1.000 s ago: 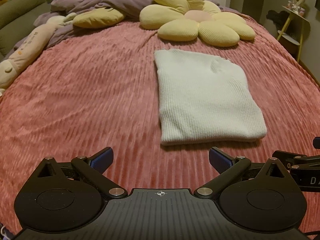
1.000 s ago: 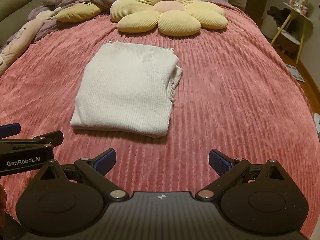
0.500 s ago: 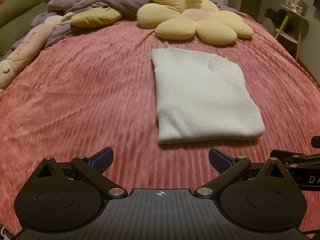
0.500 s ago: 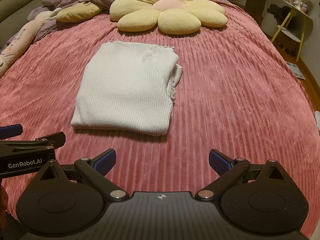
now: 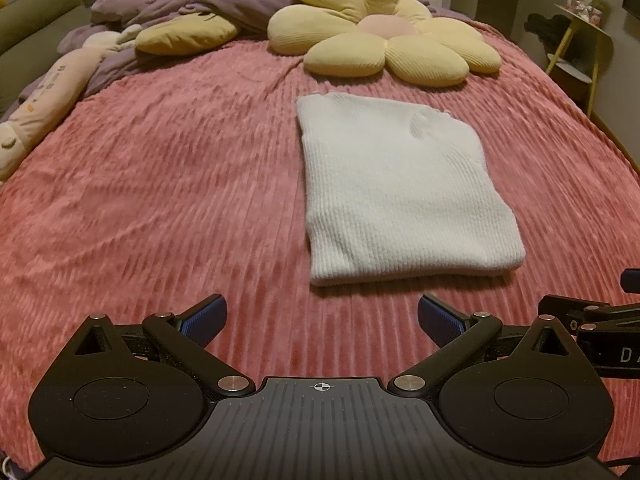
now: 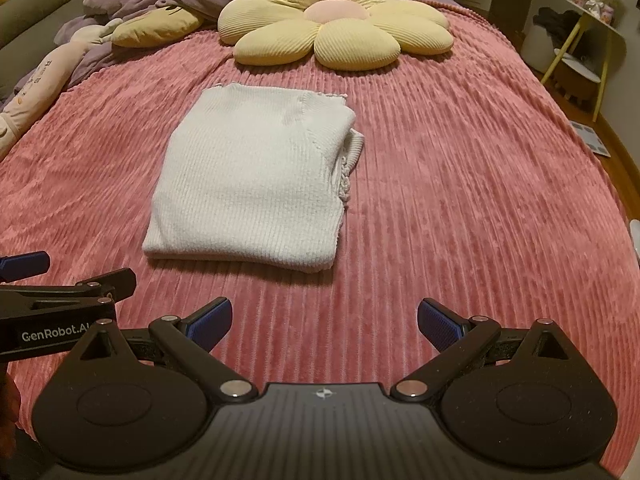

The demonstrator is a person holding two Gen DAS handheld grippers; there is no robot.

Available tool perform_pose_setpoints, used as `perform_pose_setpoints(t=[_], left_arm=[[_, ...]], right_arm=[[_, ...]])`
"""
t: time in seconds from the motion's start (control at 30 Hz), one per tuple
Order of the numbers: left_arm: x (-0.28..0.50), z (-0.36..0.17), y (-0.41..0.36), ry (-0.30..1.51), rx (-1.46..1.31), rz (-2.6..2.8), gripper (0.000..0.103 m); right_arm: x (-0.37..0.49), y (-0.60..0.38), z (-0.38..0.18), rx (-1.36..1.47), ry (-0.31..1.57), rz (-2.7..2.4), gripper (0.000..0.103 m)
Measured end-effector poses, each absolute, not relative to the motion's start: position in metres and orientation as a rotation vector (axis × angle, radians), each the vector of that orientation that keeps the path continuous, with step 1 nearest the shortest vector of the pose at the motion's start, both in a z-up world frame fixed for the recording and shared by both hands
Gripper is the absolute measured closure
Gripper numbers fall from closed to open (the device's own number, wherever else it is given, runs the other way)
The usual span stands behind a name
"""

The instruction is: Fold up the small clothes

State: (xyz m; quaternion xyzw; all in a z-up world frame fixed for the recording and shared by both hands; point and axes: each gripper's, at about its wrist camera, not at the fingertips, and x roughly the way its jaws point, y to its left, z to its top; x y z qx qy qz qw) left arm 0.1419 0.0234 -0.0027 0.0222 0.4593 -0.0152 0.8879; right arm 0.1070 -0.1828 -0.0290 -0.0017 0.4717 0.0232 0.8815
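Right wrist only: sweater's (image 6: pixel 252 184) loose edge.

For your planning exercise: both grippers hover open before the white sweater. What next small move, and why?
Probably nudge the right gripper to tuck the loose edge on the folded white knit sweater; the left gripper is empty.

1 sweater (image 5: pixel 404 196), 2 pillows (image 5: pixel 384 46).
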Motion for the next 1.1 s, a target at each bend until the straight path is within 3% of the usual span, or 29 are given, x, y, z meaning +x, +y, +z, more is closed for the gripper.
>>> perform_pose_setpoints(t=[1.1], left_arm=[[0.1413, -0.0032, 0.0206, 0.955, 0.048, -0.04, 0.0]], right_arm=[[0.1043, -0.1884, -0.0307, 0.021, 0.978, 0.043, 0.004]])
